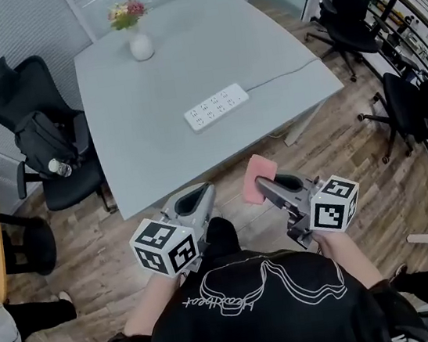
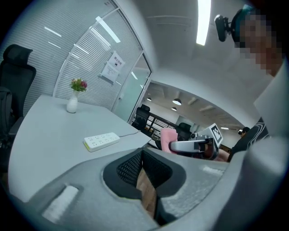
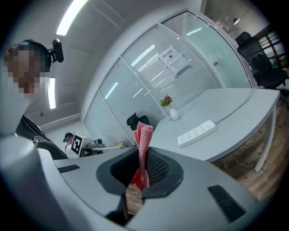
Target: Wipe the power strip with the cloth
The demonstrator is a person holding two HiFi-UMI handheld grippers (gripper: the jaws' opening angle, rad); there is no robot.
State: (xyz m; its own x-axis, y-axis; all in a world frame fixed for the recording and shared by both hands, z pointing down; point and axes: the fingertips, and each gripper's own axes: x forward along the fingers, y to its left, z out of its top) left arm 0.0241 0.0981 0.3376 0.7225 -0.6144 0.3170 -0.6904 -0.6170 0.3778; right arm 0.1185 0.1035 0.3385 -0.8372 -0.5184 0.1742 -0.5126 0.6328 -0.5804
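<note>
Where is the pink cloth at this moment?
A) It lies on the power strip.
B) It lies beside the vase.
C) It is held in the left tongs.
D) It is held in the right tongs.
D: the right gripper view shows the pink cloth pinched in the right tongs, while the power strip lies uncovered on the table.

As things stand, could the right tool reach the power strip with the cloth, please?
Probably yes: the right tool, shut on the cloth, is just off the table edge, nothing lies between it and the strip, and the vase stands far behind.
</note>
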